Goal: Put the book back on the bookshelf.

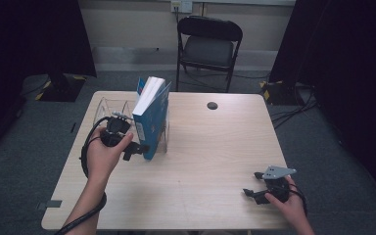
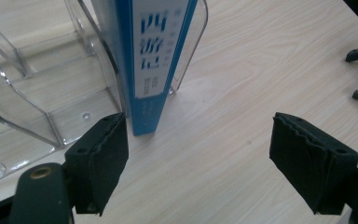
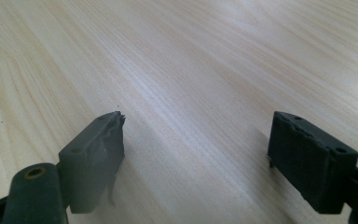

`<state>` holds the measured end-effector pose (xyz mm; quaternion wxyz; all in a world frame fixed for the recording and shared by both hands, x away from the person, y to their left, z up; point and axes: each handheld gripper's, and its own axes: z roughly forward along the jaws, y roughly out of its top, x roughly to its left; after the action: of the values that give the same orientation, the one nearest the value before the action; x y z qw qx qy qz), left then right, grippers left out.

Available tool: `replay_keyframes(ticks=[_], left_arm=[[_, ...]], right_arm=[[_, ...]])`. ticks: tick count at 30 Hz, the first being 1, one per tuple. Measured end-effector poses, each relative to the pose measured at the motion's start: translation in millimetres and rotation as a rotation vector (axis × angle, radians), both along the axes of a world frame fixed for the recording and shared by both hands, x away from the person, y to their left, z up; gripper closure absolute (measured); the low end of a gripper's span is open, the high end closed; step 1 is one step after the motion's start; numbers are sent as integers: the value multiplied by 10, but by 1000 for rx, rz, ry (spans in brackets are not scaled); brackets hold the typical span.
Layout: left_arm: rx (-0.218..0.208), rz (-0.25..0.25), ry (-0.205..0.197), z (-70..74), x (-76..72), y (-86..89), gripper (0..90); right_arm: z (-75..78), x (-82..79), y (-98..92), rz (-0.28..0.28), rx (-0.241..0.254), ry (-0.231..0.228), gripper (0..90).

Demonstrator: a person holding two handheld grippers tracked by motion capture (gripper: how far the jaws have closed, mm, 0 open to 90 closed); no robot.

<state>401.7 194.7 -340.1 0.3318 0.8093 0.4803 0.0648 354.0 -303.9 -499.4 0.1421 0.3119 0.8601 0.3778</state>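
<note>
while upright (racked), blue book (image 2: 151, 65) stands free.

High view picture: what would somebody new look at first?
Probably the blue book, standing upright in a clear plastic rack at the table's back left. Next, the left gripper, open right beside the book's spine. The right gripper rests open at the table's front right corner, with nothing between its jaws.

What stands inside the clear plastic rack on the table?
A blue book stands upright in the end slot of the clear plastic rack, its spine facing out. The other slots look empty. The book hides the rack's wall behind it.
</note>
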Motion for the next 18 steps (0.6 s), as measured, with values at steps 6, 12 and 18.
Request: replay_keyframes(ticks=[6,12,18], left_arm=[[8,1,7,-102,-17,40,197],[14,-1,14,-199,-32,54,198],[13,-1,26,-271,-42,73,200]], right_arm=[[0,-1,0,-1,0,1,178],[0,0,0,0,0,0,177],[0,0,0,0,0,0,178]])
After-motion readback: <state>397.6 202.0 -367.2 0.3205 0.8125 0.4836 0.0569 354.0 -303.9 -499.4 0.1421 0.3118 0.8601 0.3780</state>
